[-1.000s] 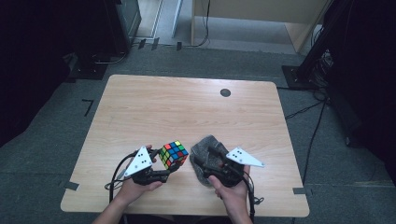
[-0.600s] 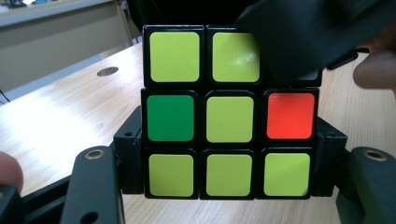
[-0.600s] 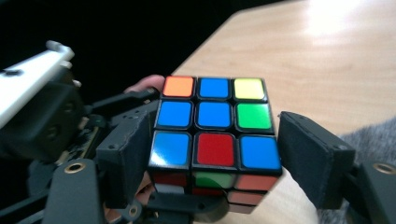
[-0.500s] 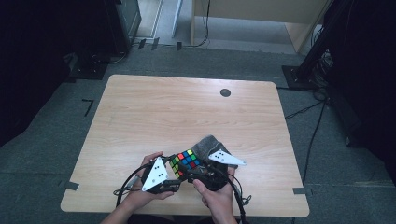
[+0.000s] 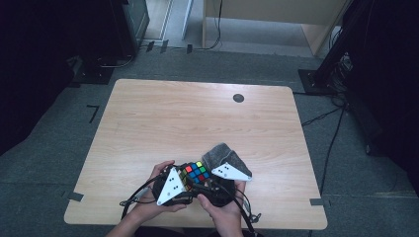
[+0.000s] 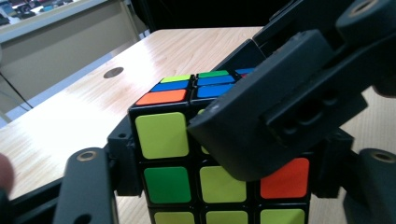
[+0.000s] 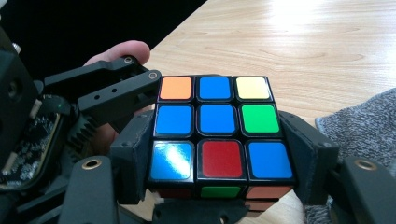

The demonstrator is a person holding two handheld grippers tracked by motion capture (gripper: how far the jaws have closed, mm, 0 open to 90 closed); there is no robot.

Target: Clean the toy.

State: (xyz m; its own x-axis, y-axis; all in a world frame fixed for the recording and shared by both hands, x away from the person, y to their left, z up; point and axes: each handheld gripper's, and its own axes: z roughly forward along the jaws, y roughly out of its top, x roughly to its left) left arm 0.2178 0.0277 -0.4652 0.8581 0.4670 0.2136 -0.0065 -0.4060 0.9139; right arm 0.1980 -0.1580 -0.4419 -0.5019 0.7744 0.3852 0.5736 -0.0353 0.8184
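Observation:
A scrambled colour cube point(image 5: 195, 173) is held just above the table's front edge, between both hands. My left gripper point(image 5: 187, 181) is shut on it; in the left gripper view the cube point(image 6: 173, 140) sits between the two jaws of the left gripper point(image 6: 224, 161), with yellow and green squares facing me. My right gripper point(image 5: 210, 181) grips the same cube from the other side. In the right gripper view its pads press on both flanks of the cube point(image 7: 217, 119), whose mostly blue face looks up at the right gripper point(image 7: 217, 156). One right jaw crosses the cube's face in the left gripper view.
A grey knitted cloth point(image 5: 222, 154) lies bunched just right of the cube; its edge point(image 7: 359, 126) touches the right jaw. The light wooden table point(image 5: 197, 113) has a dark round hole point(image 5: 238, 98) at its far side. Dark floor, cables and stands ring the table.
The right gripper has come left off the grey cloth onto the cube. The left gripper with the cube has shifted right and slightly toward the front edge, so both hands now meet.

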